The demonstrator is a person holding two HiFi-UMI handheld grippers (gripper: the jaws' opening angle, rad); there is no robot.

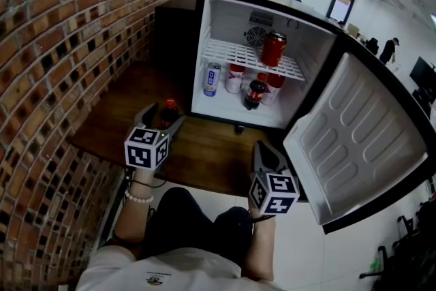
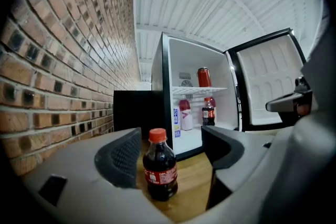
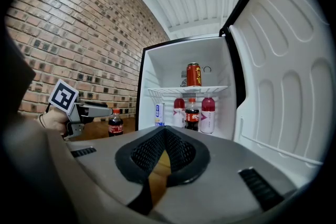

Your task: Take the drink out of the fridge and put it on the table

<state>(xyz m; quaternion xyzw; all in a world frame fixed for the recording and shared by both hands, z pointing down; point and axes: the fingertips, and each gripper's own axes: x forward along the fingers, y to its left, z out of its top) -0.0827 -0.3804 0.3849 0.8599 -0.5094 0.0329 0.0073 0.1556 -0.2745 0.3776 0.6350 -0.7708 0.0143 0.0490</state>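
Observation:
A small cola bottle (image 1: 169, 112) with a red cap stands upright on the wooden table (image 1: 204, 157), left of the fridge. My left gripper (image 1: 164, 120) is open around the bottle (image 2: 160, 168): the left pad is close to it and the right pad stands clear of it. In the right gripper view the same bottle (image 3: 115, 123) shows at the left, under the left gripper's fingers. My right gripper (image 1: 270, 152) hovers shut and empty over the table's front edge, its pads (image 3: 157, 147) meeting at the tips, facing the open fridge (image 1: 204, 44).
The fridge door (image 1: 354, 140) swings wide open to the right. Inside are a red can (image 1: 274, 49) on the wire shelf, and below it another cola bottle (image 1: 255, 93), a blue-white can (image 1: 212, 78) and pink bottles (image 1: 235, 78). A brick wall (image 1: 61, 44) lines the left.

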